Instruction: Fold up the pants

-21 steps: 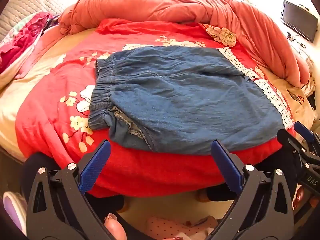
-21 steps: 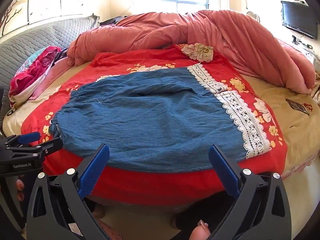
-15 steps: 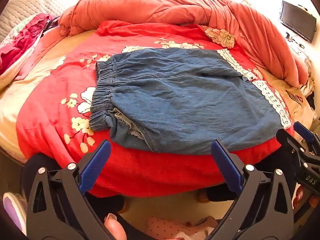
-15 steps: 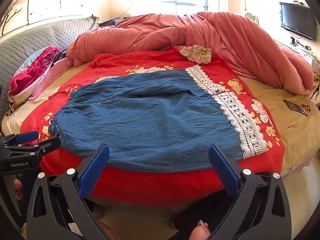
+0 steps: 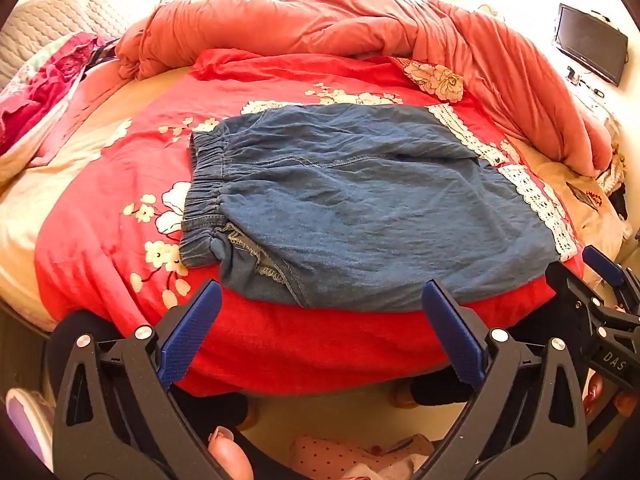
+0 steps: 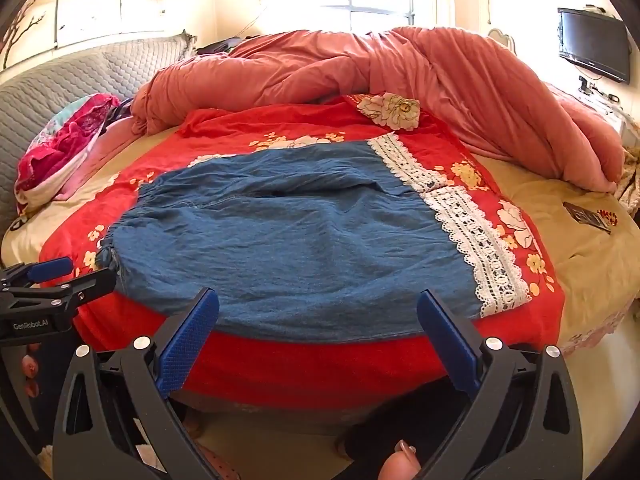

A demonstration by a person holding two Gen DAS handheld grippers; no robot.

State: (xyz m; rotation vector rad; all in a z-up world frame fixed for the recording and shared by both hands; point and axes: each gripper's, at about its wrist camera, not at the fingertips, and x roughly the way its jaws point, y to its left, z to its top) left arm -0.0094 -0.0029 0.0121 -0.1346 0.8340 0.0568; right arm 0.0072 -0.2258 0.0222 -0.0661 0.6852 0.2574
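The blue denim pants point(image 5: 360, 208) lie flat on a red floral blanket point(image 5: 100, 240) at the near edge of the bed, gathered elastic waistband at the left, white lace hem point(image 6: 472, 232) at the right. A bulky pink quilt point(image 6: 440, 80) heaps along the far side, well apart. Both the left hand-held gripper point(image 5: 320, 332) and the right hand-held gripper point(image 6: 318, 336) hover spread wide and empty just off the near hem, over bare red blanket edge.

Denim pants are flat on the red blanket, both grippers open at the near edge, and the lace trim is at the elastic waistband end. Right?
Not quite. The white lace trim runs along the pants end opposite the elastic waistband, as the left wrist view shows. The rest holds: left gripper and right gripper open.
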